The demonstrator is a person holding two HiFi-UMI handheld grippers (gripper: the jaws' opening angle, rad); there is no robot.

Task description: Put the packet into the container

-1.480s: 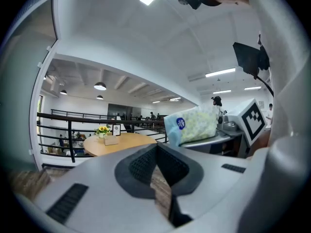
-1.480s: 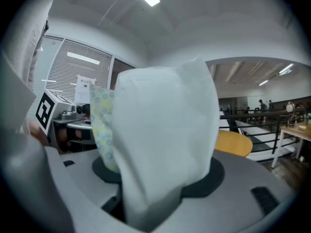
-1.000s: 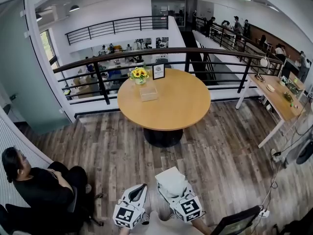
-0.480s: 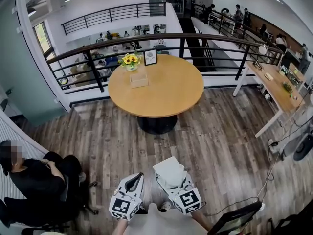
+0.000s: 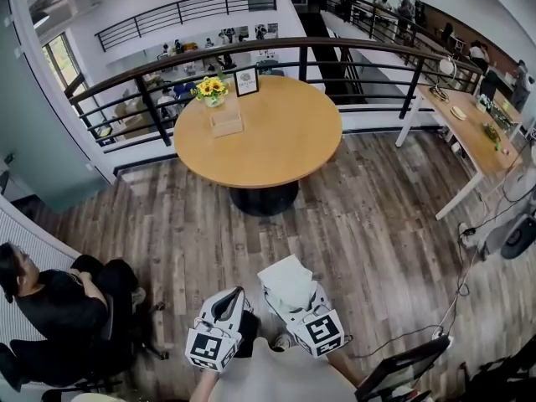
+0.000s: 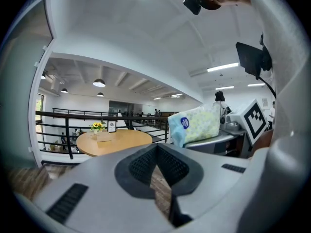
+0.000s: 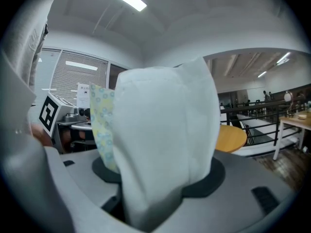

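Note:
A white and pale yellow-patterned packet (image 5: pixel 286 280) sticks up from my right gripper (image 5: pixel 293 301), which is shut on it low in the head view. The packet (image 7: pixel 165 140) fills the right gripper view, with the dark pads gripping its lower end. My left gripper (image 5: pixel 229 304) is beside it on the left, shut with nothing in it; its pads (image 6: pixel 146 161) meet in a V. From there the packet (image 6: pixel 197 125) shows to the right. The box-like container (image 5: pixel 226 121) stands on the round wooden table (image 5: pixel 276 141) several steps ahead, next to yellow flowers (image 5: pixel 211 89).
A small framed sign (image 5: pixel 246 80) stands by the flowers. A black railing (image 5: pixel 268 50) runs behind the table. A person (image 5: pixel 59 308) sits at the left. A long desk (image 5: pixel 469 128) stands at the right, with cables (image 5: pixel 469 266) on the floor below it.
The table has shifted left and lower in the head view and looks a little nearer. Both grippers keep the same pose, and the packet stays in the right one.

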